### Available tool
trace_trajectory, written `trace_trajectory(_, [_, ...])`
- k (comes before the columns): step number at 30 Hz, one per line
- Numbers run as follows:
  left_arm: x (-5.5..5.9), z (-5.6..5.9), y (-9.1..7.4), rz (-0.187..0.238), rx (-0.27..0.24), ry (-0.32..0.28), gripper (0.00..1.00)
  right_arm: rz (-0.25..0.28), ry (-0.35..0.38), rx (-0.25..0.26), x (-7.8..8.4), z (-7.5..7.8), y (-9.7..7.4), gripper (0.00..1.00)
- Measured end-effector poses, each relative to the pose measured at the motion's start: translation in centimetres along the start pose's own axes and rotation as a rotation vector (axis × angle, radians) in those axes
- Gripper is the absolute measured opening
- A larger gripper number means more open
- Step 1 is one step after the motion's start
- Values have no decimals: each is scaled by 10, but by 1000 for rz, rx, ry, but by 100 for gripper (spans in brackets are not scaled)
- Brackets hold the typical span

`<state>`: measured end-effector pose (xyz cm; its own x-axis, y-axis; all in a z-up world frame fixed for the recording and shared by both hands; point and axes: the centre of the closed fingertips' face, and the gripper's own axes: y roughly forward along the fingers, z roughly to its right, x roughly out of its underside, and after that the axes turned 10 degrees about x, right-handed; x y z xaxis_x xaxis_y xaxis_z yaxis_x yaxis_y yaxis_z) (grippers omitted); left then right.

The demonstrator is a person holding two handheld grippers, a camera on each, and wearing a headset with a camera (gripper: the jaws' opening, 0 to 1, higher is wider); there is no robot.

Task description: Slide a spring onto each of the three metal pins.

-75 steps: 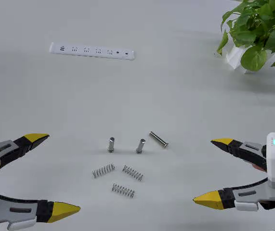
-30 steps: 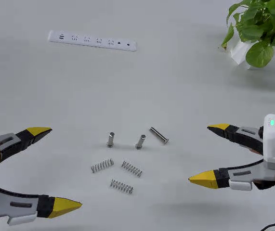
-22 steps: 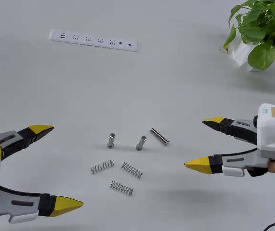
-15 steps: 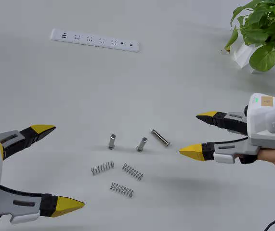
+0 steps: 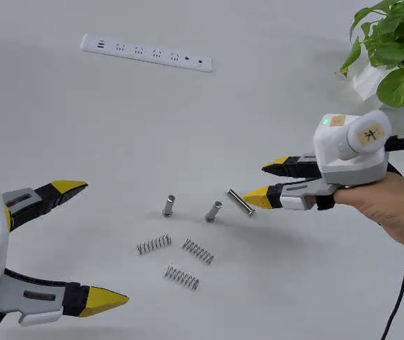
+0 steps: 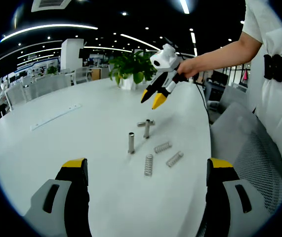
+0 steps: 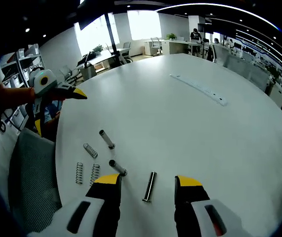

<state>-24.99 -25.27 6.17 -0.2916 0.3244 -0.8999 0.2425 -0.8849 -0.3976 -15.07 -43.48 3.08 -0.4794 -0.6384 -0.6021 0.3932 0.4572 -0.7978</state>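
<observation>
Hardly any writing can be read. On the rear of the right gripper [image 5: 256, 183], a round tan sticker [image 5: 370, 133] carries one dark hand-drawn mark that looks like a Chinese character, too blurred to name. Just beside it, on top of the same white housing, a small tan sticker [image 5: 338, 120] holds writing too tiny to make out. The left gripper [image 5: 105, 242] has faint grey print on its white housing, also illegible. Well beyond both sets of tips lies a white power strip [image 5: 146, 54], its markings too small to read.
</observation>
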Motion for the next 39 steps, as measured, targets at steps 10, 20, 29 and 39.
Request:
trace_trajectory(10, [2,-3,1,9,0,-17,99,-96,8,-13,7,2,33,26])
trace_trajectory(20, [5,-4,5,18,5,-31,99,-179,-24,-23,15,-4,45,18])
trace_trajectory(29, [10,-7,7,19,11,-44,99,-242,-38,-34,24,-8,53,14])
trace_trajectory(39, [11,-7,9,21,14,-51,99,-272,-45,-41,29,-8,58,9])
